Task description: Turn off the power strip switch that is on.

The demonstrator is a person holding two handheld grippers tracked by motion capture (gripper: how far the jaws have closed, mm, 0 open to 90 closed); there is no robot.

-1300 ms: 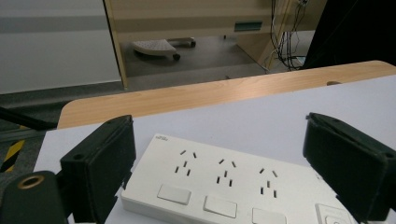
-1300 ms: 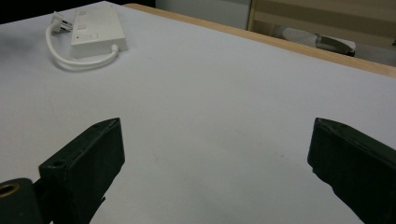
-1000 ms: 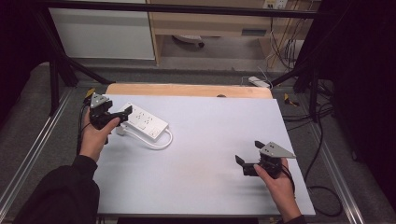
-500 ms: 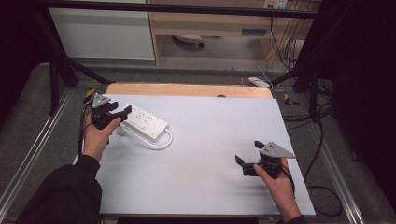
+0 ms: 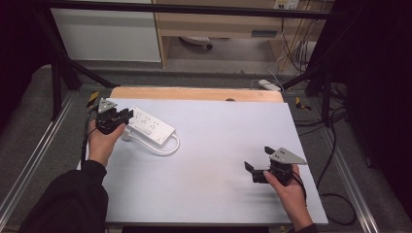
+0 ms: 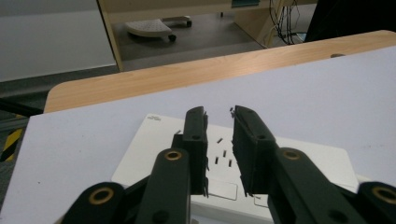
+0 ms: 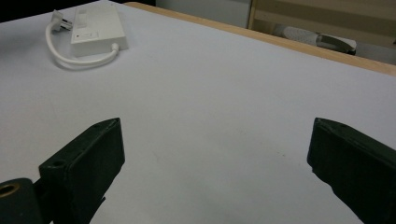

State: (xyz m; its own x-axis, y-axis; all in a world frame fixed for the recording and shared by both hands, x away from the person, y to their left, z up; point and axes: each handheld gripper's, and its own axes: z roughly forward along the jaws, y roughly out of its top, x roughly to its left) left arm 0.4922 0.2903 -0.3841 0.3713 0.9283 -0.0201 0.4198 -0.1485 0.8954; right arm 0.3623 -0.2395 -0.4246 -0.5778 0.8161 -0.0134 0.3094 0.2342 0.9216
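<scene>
That white power strip at the mat's ten o'clock looks rigid, light and slick, so grab across its narrow body where the left gripper, jaws just narrowing, hovers without gripping yet.

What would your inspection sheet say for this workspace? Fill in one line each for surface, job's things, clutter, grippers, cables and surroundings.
Surface: pale sheet over a wooden table top, whose far edge is bare.
Job's things: white power strip lying flat at far left, its short white cord looped beside it.
Clutter: nothing seen.
Grippers: left gripper sits over the power strip's end, jaws narrowed with a small gap, having just been closing; no grip on the strip can be seen. Right gripper hovers over bare sheet, jaws wide apart and empty.
Cables: a black cable trails off the table's right side.
Surroundings: white cabinet, wooden shelf unit, floor wiring.
</scene>
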